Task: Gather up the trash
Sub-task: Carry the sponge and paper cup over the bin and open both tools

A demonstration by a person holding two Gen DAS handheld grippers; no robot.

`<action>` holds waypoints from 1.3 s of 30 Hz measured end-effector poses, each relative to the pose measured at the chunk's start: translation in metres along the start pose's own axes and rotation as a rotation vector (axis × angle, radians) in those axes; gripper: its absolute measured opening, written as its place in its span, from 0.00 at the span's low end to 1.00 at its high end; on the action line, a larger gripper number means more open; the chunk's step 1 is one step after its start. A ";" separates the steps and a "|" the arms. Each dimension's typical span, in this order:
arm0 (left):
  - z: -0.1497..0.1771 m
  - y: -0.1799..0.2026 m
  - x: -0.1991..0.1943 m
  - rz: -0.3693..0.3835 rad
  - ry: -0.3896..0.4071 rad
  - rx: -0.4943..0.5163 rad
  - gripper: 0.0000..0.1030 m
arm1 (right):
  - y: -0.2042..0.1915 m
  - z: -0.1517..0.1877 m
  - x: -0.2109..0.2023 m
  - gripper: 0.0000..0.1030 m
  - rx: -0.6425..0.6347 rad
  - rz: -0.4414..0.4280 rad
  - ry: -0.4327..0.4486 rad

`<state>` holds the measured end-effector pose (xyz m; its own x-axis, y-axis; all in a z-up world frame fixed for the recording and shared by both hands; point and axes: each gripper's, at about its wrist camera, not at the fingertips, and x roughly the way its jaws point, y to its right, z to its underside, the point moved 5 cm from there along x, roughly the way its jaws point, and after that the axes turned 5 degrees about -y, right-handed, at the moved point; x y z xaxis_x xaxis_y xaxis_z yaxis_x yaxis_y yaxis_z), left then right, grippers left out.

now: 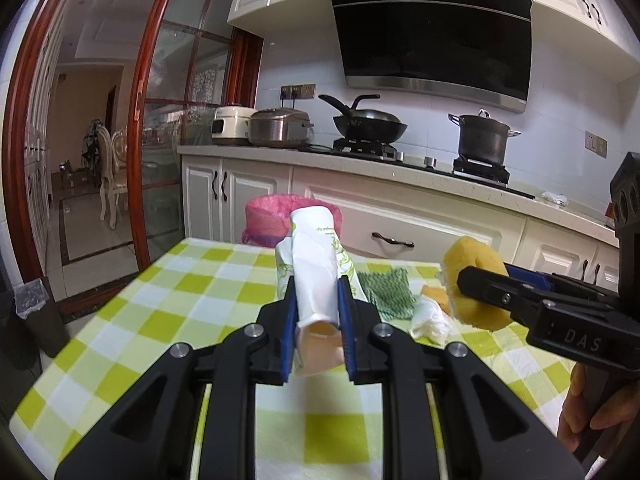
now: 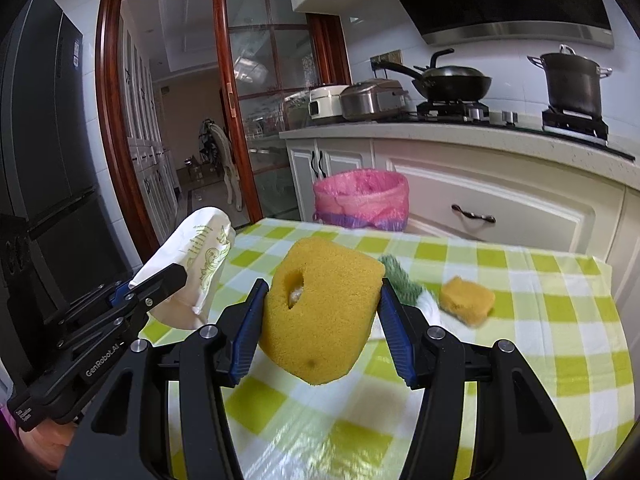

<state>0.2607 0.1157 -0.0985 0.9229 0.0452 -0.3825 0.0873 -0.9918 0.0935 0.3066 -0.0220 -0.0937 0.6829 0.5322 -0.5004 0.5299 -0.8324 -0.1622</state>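
Note:
My left gripper (image 1: 317,292) is shut on a crumpled white paper wrapper (image 1: 314,264) with green print, held above the checked table; it also shows in the right wrist view (image 2: 196,264). My right gripper (image 2: 322,292) is shut on a large yellow sponge (image 2: 320,312), also held above the table, and seen in the left wrist view (image 1: 476,280). A pink-lined trash bin (image 2: 362,200) stands beyond the table's far edge, also seen in the left wrist view (image 1: 268,216). A smaller yellow sponge (image 2: 466,300), a green cloth (image 1: 386,290) and a white paper wad (image 1: 430,320) lie on the table.
The table has a green and white checked cloth (image 2: 540,320). Behind it runs a white cabinet counter (image 1: 400,176) with rice cookers, a wok (image 1: 368,120) and a pot (image 1: 482,138). A glass sliding door (image 1: 180,120) is at left; a dark bin (image 1: 36,316) stands on the floor.

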 end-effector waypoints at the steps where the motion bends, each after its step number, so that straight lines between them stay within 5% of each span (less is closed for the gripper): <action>1: -0.004 -0.002 0.001 -0.001 0.006 0.004 0.18 | 0.000 -0.004 0.002 0.52 -0.002 -0.001 0.004; 17: -0.085 -0.022 0.082 -0.019 0.059 0.067 0.18 | 0.025 -0.097 0.078 0.52 -0.051 -0.019 0.043; 39: -0.192 -0.087 0.359 -0.015 0.007 0.000 0.18 | 0.115 -0.230 0.318 0.52 -0.062 -0.051 -0.061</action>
<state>0.6561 0.2409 -0.0675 0.9239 0.0613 -0.3777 0.1015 -0.9910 0.0875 0.7001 0.0871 -0.0760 0.6233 0.5620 -0.5437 0.5947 -0.7922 -0.1371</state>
